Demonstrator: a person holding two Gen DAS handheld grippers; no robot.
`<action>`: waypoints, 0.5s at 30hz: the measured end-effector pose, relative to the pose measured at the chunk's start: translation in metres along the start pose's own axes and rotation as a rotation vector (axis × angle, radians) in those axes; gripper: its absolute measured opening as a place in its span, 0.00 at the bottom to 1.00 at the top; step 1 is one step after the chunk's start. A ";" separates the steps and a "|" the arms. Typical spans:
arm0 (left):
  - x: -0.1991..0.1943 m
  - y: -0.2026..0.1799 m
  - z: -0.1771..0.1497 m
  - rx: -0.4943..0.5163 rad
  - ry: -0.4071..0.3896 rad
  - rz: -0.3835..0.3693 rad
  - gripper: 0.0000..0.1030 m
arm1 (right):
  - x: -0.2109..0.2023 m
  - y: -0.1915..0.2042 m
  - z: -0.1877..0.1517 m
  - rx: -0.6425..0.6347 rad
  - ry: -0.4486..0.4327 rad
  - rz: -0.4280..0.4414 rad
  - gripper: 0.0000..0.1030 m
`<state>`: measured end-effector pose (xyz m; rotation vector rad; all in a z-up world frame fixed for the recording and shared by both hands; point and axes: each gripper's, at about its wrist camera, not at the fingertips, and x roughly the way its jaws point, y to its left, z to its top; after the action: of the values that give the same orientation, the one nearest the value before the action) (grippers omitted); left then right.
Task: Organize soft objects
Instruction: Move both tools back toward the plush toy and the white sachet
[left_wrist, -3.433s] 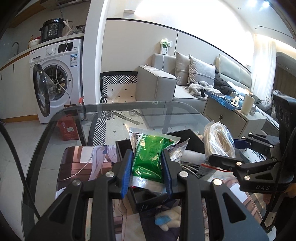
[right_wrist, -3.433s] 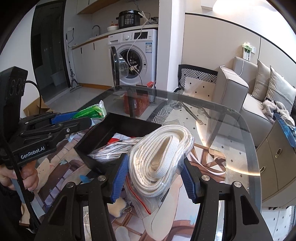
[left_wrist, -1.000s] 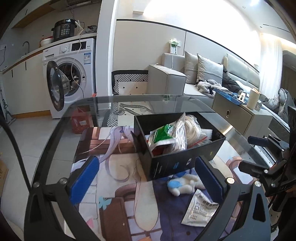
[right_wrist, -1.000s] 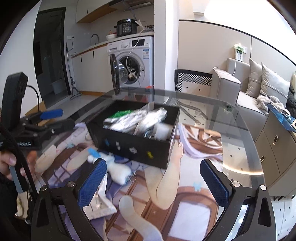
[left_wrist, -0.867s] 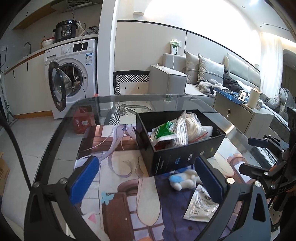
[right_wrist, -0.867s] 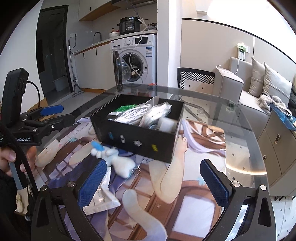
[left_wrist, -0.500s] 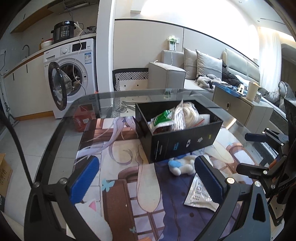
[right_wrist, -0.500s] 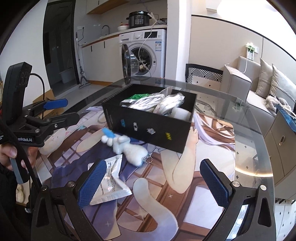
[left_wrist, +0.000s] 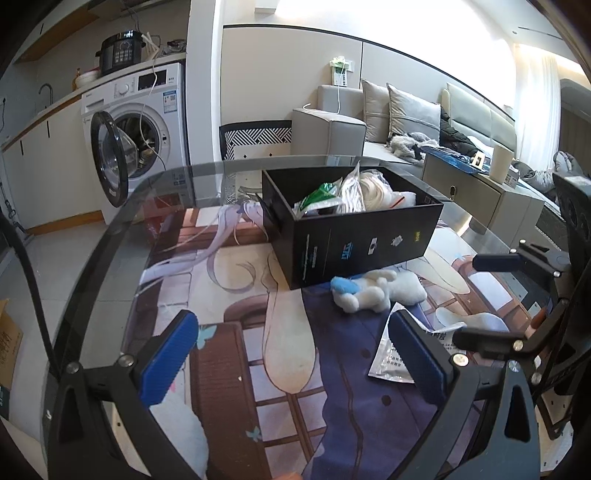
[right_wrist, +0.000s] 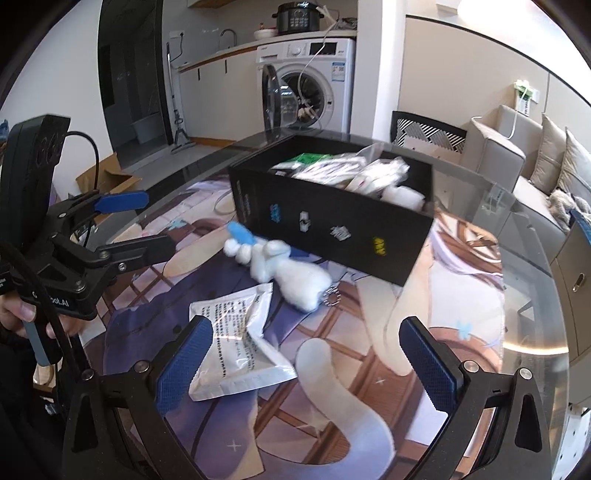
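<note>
Left tool (left_wrist: 295, 354): I hold it with its blue pads spread wide, nothing between them, above the near part of the surface.
Right tool (right_wrist: 306, 362): I hold it spread wide as well, empty; the white sachet lies below, by its left pad.
Surface (left_wrist: 122, 236): round glass top over a printed illustrated mat.
Black box (left_wrist: 365, 247): open-topped, standing on the mat toward the far side of the surface; small printed icons on its near wall.
Box contents: a green packet (left_wrist: 319, 194), a clear bag holding coiled white cord (left_wrist: 364, 192), and other white soft items I cannot tell apart.
Plush toy (right_wrist: 288, 273): white with a blue end, lying on the mat just in front of the box's near wall; a small metal ring shows at its tail end. Outside the box.
White sachet (right_wrist: 236, 339): flat printed pouch, lying on the mat near the plush toy, on the side nearer me. Outside the box.
Left hand (right_wrist: 22, 314): wrapped round the left tool's handle, seen in the right wrist view.
Background: washing machine (left_wrist: 136, 129) with its door open; grey sofa (left_wrist: 369, 122) with cushions.
</note>
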<state>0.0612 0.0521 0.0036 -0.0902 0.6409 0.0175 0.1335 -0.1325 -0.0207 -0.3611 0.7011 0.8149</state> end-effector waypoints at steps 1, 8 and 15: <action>0.001 0.002 -0.001 -0.009 0.003 -0.004 1.00 | 0.002 0.001 -0.001 -0.003 0.008 0.006 1.00; 0.003 0.008 -0.004 -0.027 0.014 -0.006 1.00 | 0.015 0.011 -0.005 -0.013 0.054 0.047 1.00; 0.004 0.013 -0.004 -0.035 0.019 -0.010 1.00 | 0.024 0.021 -0.003 -0.031 0.077 0.071 1.00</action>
<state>0.0611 0.0644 -0.0032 -0.1278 0.6589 0.0185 0.1278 -0.1078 -0.0398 -0.3994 0.7776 0.8835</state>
